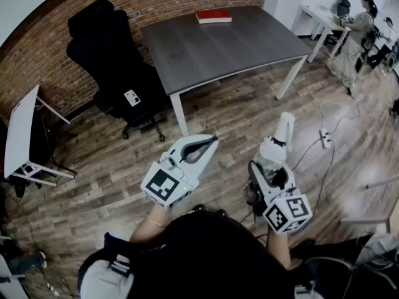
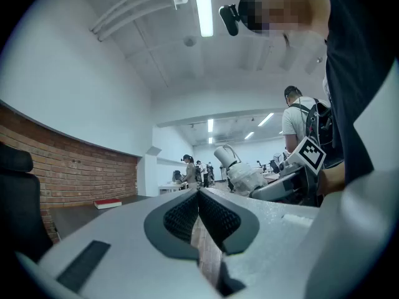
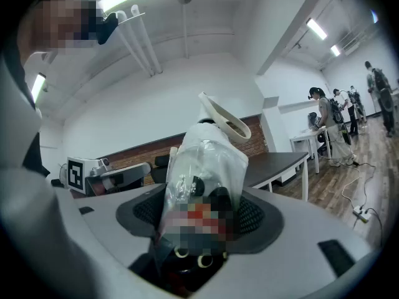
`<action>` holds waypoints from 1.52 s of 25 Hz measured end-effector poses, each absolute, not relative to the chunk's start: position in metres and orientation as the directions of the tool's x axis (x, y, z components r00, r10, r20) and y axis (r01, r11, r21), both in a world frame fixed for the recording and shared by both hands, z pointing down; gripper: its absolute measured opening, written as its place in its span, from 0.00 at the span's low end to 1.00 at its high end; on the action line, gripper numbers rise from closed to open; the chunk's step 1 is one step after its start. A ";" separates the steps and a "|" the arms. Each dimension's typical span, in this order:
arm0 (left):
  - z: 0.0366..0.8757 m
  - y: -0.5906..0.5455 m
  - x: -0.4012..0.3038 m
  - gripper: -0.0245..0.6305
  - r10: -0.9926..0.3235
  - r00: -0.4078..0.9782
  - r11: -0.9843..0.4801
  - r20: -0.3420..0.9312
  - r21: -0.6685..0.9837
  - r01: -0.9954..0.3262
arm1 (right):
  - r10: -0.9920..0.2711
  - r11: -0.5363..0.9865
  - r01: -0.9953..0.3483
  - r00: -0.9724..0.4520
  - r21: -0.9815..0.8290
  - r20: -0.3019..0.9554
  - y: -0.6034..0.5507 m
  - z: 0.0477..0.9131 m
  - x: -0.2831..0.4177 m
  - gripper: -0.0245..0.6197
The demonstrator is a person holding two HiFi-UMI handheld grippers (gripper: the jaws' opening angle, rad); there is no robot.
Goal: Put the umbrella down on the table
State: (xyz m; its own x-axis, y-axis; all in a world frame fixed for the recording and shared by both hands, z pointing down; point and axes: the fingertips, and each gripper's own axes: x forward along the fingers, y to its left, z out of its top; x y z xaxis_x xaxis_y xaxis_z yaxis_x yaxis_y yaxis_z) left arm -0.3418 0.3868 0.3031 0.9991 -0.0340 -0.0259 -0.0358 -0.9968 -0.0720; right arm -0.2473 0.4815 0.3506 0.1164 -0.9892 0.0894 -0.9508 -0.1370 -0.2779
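Two grippers are held out level over the wooden floor (image 1: 249, 111), well apart from the table (image 1: 249, 48). The right gripper (image 3: 201, 207) is spread wide and clamped on the umbrella (image 3: 206, 161), which is folded and wrapped in clear plastic. The dark pads (image 3: 257, 215) are pressed against the bundle on both sides. The umbrella is pointed forward past the jaw tips, with its pale handle (image 1: 285, 127) at the far end. It is thus carried in the air, not laid on the table. The left gripper (image 2: 198, 195) is closed, its jaws met at the tips, and nothing is held between them.

Both grippers are aimed toward the table, with the marker cubes turned back toward the person. The left forearm (image 1: 153, 224) is seen behind its gripper.

Only in the head view are a red book (image 1: 214, 16) at the table's far edge and a black chair (image 1: 118, 67) beside its left end shown together. In the left gripper view the right gripper and the umbrella are seen off to the right. In the right gripper view the wrinkled plastic is shown close up, and the left gripper appears at the left.
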 end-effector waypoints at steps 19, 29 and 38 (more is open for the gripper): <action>0.302 0.388 -0.344 0.04 -0.074 0.997 -0.995 -0.020 -0.060 -0.075 | -0.995 -0.094 -0.937 0.076 -0.337 0.067 0.488 0.350 -0.241 0.49; 0.303 0.393 -0.349 0.04 -0.131 0.991 -0.989 -0.006 -0.069 -0.131 | -0.998 -0.052 -0.932 0.034 -0.358 0.057 0.488 0.355 -0.238 0.49; 0.309 0.405 -0.350 0.04 -0.191 0.982 -0.980 0.010 -0.065 -0.190 | -0.999 -0.009 -0.925 -0.011 -0.381 0.052 0.497 0.358 -0.231 0.49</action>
